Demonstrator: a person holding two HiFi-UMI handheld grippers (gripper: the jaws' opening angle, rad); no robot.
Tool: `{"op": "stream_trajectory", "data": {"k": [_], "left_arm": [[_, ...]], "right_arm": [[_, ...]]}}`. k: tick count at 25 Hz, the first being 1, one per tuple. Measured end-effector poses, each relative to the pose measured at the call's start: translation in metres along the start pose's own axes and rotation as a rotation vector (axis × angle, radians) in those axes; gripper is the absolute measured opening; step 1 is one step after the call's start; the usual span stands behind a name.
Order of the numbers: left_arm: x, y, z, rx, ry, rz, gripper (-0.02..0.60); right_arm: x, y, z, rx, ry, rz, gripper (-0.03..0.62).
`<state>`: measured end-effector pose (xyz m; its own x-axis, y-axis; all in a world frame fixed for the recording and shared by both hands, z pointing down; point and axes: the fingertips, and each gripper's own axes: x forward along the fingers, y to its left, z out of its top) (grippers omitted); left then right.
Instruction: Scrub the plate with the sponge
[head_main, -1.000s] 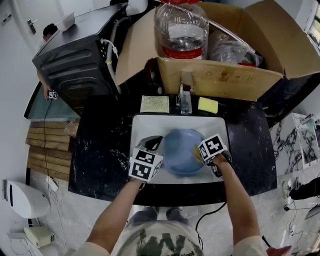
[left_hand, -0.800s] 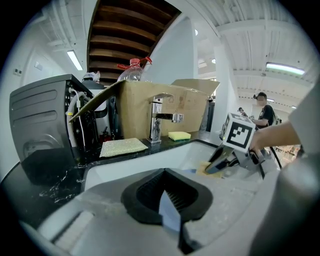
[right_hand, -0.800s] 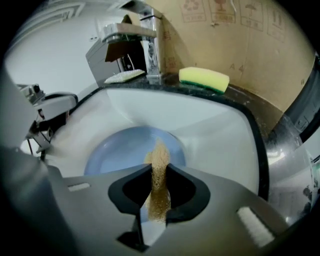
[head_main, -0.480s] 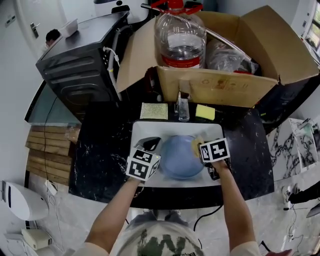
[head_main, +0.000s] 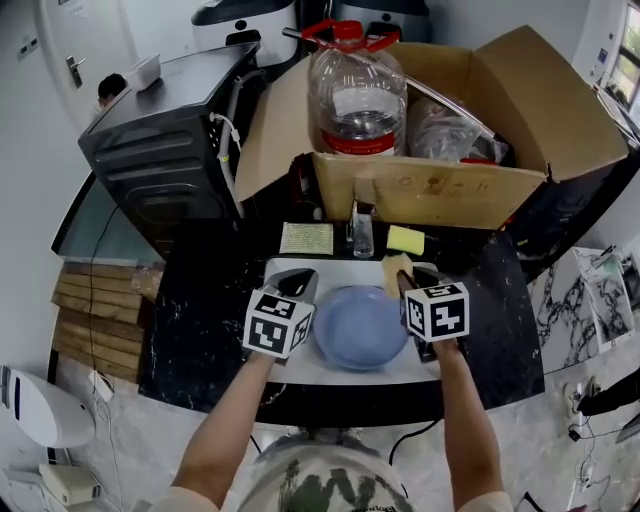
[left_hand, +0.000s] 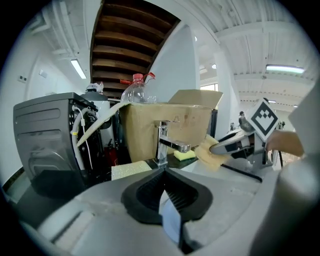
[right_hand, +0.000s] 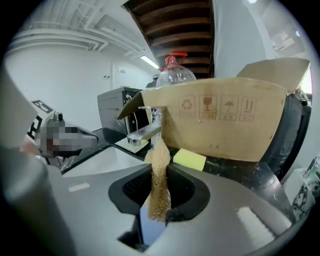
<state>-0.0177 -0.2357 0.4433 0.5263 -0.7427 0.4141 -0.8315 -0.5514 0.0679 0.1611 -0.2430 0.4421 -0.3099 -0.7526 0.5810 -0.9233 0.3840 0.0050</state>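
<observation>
Right gripper (right_hand: 159, 192): my jaws are pressed tight onto the sponge (right_hand: 159, 167), pinching its lower part so the rest stands up free above them.
Sponge: tan, coarse and soft, and it bows a little above the pinch. In the head view it hangs just past the plate's far right rim, and I judge it is not touching.
Left gripper (left_hand: 169, 202): my jaws are squeezed together on 1 thin blue edge, the near-left rim of the plate (left_hand: 171, 224).
Plate: blue and shallow, held face up over the sink (head_main: 340, 268), between my 2 grippers.
Around: the faucet (head_main: 362, 232) stands at the back of the sink. 1 yellow sponge (head_main: 405, 239) lies beside it on the dark counter (head_main: 210, 300), and a cardboard box (head_main: 430, 185) sits behind.
Handling: the plate looks stiff and light, and it is probably slick if wet. A single rim pinch lets it pivot when pushed, so I'd press gently and work near the held side first. The sponge will squash flat, so a low grip leaves plenty of face to rub with.
Next: bring the sponge down into the plate's hollow and scrub in circles.
Risk: the plate could twist out of my left pinch.
</observation>
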Motion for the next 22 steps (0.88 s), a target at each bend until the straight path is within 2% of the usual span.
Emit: {"op": "stream_trajectory", "data": {"k": [5,10,17,22], "left_arm": [[-0.009,0.007,0.025,-0.012,-0.046,0.016,0.002],[-0.018,0.010,0.040,-0.010,-0.081,0.032,0.002],[-0.029,0.020,0.045,0.001,-0.103,0.067,0.002],[-0.037,0.027,0.045,0.004,-0.121,0.094,0.002]], "right_arm": [[-0.024,0.000,0.040,-0.023,-0.158,-0.036,0.071],[-0.043,0.004,0.061,-0.031,-0.288,-0.053,0.071],[-0.057,0.006,0.069,-0.047,-0.370,-0.075,0.071],[-0.058,0.005,0.069,-0.035,-0.389,-0.084,0.071]]}}
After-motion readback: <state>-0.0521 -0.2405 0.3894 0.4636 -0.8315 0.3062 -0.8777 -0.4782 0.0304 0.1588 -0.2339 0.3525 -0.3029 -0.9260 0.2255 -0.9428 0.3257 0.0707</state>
